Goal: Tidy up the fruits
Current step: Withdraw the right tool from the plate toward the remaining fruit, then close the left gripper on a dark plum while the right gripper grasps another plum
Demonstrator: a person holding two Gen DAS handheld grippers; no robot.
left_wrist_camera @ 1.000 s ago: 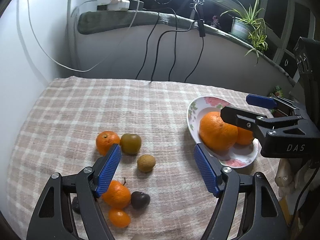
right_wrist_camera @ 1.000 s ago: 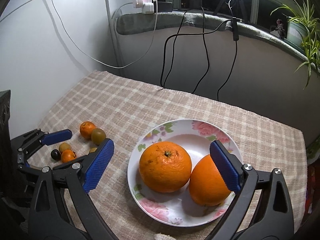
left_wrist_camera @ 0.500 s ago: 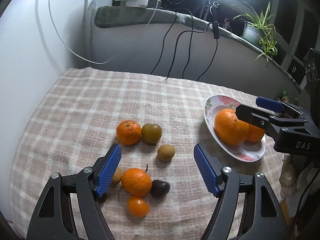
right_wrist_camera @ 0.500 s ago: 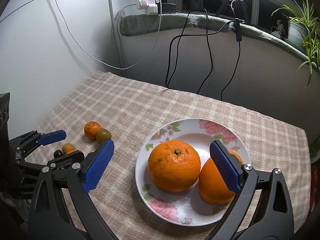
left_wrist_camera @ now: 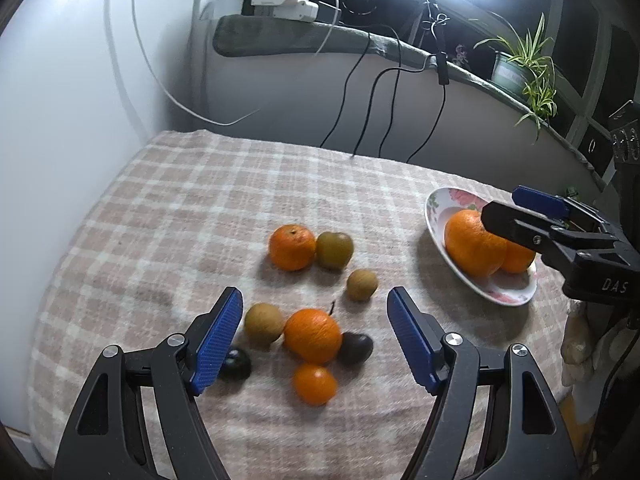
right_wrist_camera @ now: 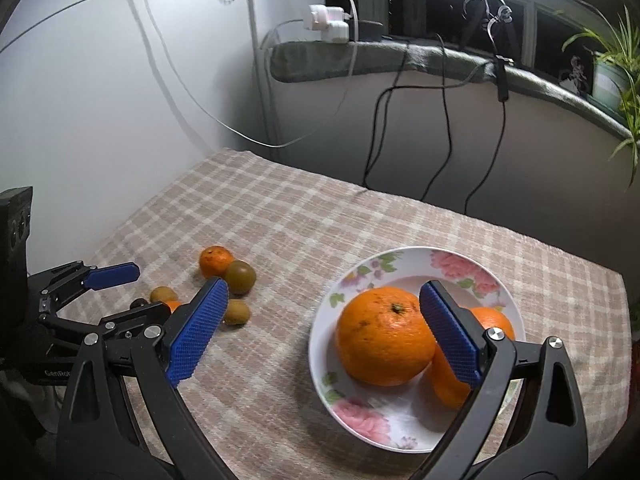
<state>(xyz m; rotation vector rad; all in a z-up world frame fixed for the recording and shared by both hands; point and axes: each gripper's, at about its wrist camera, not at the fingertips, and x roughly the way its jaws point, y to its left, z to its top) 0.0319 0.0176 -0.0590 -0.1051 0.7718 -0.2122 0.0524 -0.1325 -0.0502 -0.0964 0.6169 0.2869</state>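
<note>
My left gripper point(left_wrist_camera: 314, 338) is open and empty above a cluster of small fruits on the checked cloth: a stemmed orange point(left_wrist_camera: 313, 335), a tiny orange point(left_wrist_camera: 314, 383), two dark fruits point(left_wrist_camera: 356, 347), brown-green fruits point(left_wrist_camera: 263, 322). Farther off lie a mandarin point(left_wrist_camera: 292, 247), a green-brown fruit point(left_wrist_camera: 334, 250) and a brown one point(left_wrist_camera: 361, 285). A floral plate point(right_wrist_camera: 404, 436) holds two big oranges point(right_wrist_camera: 384, 336). My right gripper point(right_wrist_camera: 320, 330) is open and empty over the plate's left side; it also shows in the left wrist view point(left_wrist_camera: 516, 212).
The table is covered by a pink checked cloth point(left_wrist_camera: 224, 208). A white wall point(right_wrist_camera: 100, 100) stands on the left. Black cables point(left_wrist_camera: 372, 104) hang down the back wall from a ledge with a power strip point(left_wrist_camera: 284, 0). A potted plant point(left_wrist_camera: 520, 68) stands at the back right.
My left gripper has pulled back and left, so the fruit cluster now lies between its fingers. My right gripper has drifted right, so the plate now sits lower right. Both stay open.
</note>
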